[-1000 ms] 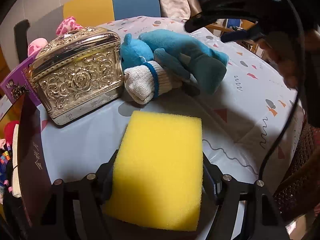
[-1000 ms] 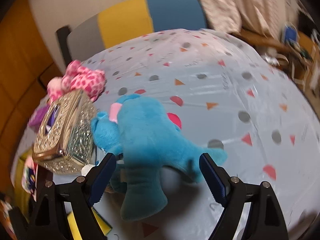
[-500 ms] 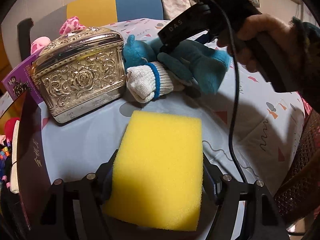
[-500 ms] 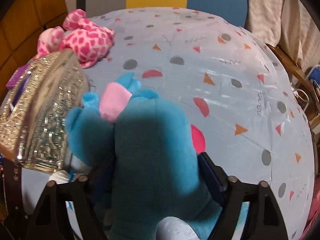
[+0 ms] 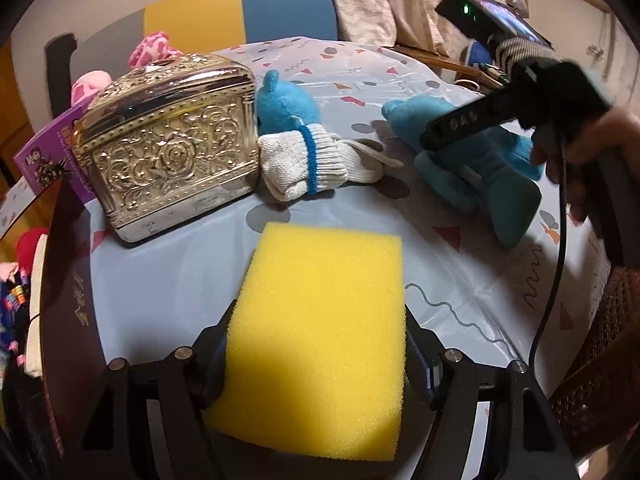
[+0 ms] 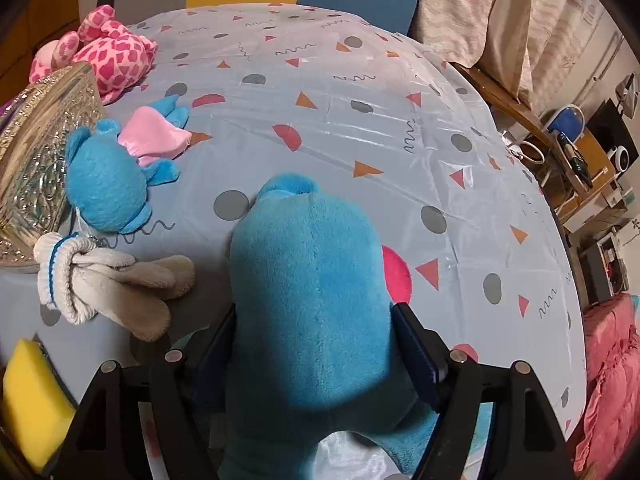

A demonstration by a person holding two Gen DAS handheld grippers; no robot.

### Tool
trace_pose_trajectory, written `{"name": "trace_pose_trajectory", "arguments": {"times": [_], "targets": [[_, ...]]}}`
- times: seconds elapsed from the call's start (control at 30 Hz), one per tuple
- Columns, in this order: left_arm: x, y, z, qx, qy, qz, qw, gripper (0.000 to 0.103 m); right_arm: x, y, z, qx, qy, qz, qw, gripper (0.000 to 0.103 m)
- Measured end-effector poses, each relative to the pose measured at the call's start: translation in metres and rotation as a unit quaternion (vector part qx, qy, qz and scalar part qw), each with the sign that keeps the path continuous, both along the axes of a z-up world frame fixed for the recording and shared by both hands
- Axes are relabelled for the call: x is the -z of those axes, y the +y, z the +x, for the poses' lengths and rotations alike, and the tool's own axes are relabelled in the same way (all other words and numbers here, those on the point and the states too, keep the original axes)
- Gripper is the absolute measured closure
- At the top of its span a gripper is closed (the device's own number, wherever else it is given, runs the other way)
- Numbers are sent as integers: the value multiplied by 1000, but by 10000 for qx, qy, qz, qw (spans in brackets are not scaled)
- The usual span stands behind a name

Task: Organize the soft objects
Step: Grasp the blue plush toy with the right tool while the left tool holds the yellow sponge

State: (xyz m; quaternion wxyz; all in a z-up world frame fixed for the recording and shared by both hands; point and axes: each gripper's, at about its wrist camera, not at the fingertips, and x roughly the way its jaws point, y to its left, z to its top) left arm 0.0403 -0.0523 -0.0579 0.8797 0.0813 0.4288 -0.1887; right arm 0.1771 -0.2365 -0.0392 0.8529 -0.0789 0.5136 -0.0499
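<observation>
My left gripper [image 5: 318,354] is shut on a yellow sponge [image 5: 320,336], held just above the table. My right gripper [image 6: 314,344] is shut on a large blue plush toy [image 6: 312,304]; that toy also shows in the left wrist view [image 5: 476,164], to the right of the white socks. A small blue plush [image 6: 106,184] with a pink piece lies next to the gold box [image 6: 36,160]. A rolled pair of white socks [image 6: 104,280] with a blue band lies beside it. A pink spotted plush [image 6: 104,52] lies at the far left.
The ornate gold box [image 5: 168,148] stands at the left of the patterned tablecloth [image 6: 360,120]. A purple booklet [image 5: 44,156] lies behind it. A dark box wall [image 5: 68,304] with soft items inside is at the left edge. A chair [image 5: 240,12] stands beyond the table.
My right gripper closed on the large blue plush and pulled it right, away from the small blue plush and socks. The left gripper with the sponge has stayed put.
</observation>
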Motion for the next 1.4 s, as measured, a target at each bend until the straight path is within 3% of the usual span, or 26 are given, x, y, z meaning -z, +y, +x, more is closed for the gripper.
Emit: {"name": "trace_pose_trajectory", "arguments": {"times": [0.23,0.5,0.9,1.4], "targets": [[-8,3,-5,-137,-26,16,9999,33,9,10,2,-41,-127,-324,9994,19],[-44,9,-16,-260,-420,-89,9987,33,14,16,6,-226,-153,-613,9977,18],[-85,32,-29,-615,-644,-318,9955,33,16,22,1,-364,-238,-860,9953,18],[-100,70,-39,-988,-643,-519,9917,33,18,28,-2,-473,-308,-1062,9927,19]]}}
